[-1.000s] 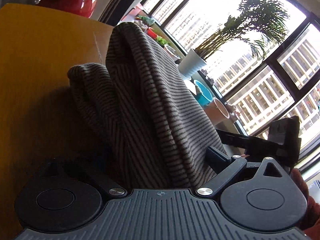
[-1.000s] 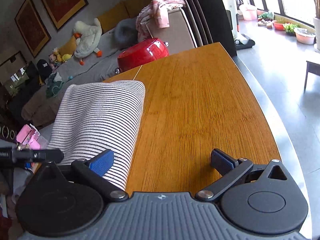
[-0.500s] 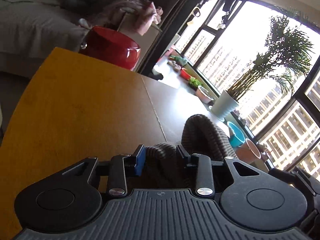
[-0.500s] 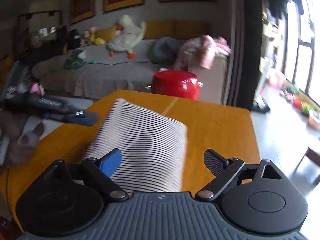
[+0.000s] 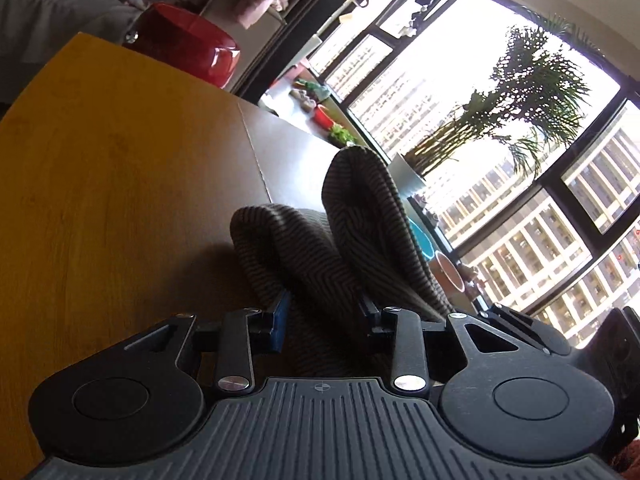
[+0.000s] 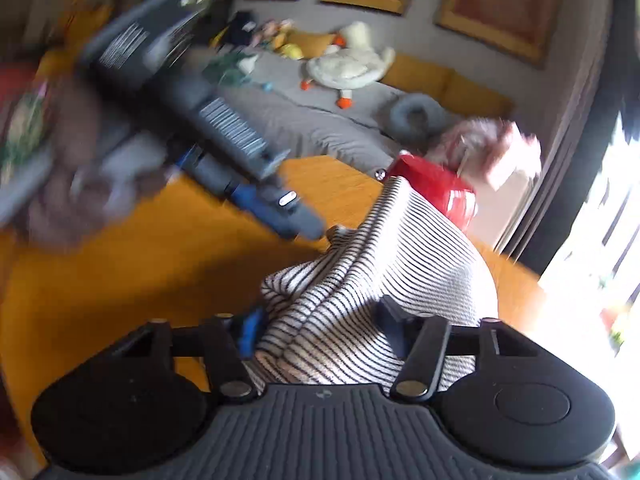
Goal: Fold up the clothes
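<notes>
A black-and-white striped garment (image 5: 320, 264) lies bunched on the wooden table (image 5: 100, 184), with one fold standing up. My left gripper (image 5: 324, 314) is shut on the garment, its pads pressing both sides of the cloth. In the right wrist view the striped garment (image 6: 400, 256) rises in a ridge from between the jaws of my right gripper (image 6: 320, 326). Those jaws are closing, and both pads touch the cloth. The left gripper (image 6: 308, 226) shows there blurred, reaching in from the upper left to the garment's far edge.
A red pot (image 6: 440, 188) stands at the table's far end, also in the left wrist view (image 5: 188, 40). Behind the table (image 6: 140, 280) is a grey sofa (image 6: 320, 128) with a plush duck (image 6: 348, 64). A potted palm (image 5: 500, 128) stands by the windows.
The left jaws went from wide to shut on the cloth. The right gripper rolled and swung over, and its jaws narrowed around the garment, which went from lying flat to bunched up.
</notes>
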A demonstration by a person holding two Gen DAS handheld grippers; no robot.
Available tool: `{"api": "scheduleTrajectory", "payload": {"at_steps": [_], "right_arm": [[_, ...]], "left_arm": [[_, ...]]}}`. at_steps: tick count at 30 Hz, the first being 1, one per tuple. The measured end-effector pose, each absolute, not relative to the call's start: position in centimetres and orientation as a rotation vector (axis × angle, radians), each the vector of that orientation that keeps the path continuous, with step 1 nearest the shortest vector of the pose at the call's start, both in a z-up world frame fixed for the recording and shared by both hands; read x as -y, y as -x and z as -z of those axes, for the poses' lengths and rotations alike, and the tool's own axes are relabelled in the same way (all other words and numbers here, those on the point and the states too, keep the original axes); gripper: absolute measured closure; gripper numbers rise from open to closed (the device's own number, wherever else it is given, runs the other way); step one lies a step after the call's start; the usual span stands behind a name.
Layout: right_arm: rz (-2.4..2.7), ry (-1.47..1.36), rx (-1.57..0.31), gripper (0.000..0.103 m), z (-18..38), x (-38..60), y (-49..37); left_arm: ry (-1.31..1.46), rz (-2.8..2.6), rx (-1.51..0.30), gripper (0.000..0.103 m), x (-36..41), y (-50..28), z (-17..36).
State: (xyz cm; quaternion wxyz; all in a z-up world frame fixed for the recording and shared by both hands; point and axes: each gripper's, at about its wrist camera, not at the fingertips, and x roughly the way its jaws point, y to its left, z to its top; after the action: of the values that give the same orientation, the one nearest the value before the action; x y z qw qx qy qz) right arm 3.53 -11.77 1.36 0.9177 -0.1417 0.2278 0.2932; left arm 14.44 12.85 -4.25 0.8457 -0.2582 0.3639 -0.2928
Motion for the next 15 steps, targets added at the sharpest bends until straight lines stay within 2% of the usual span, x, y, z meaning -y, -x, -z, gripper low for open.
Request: {"api": "scheduleTrajectory", "payload": {"at_steps": [5,8,15], "right_arm": [[-0.623,0.095,-0.511,0.056,-3.0,15.3,-5.2],[-0.639,0.102,-0.518,0.055,-2.2,15.2,-5.3],[-0.65,0.178,-0.529,0.051,-0.1,12.6,-4.6]], "left_arm": [[0.464,0.614,-0.766,0.067,-11.4,-14.3,3.9],[0.447,0.595,-0.758,0.063,-11.3,-14.0,3.5],[0.428,0.58,-0.773,0.062,-11.0,-14.6,3.7]]}}
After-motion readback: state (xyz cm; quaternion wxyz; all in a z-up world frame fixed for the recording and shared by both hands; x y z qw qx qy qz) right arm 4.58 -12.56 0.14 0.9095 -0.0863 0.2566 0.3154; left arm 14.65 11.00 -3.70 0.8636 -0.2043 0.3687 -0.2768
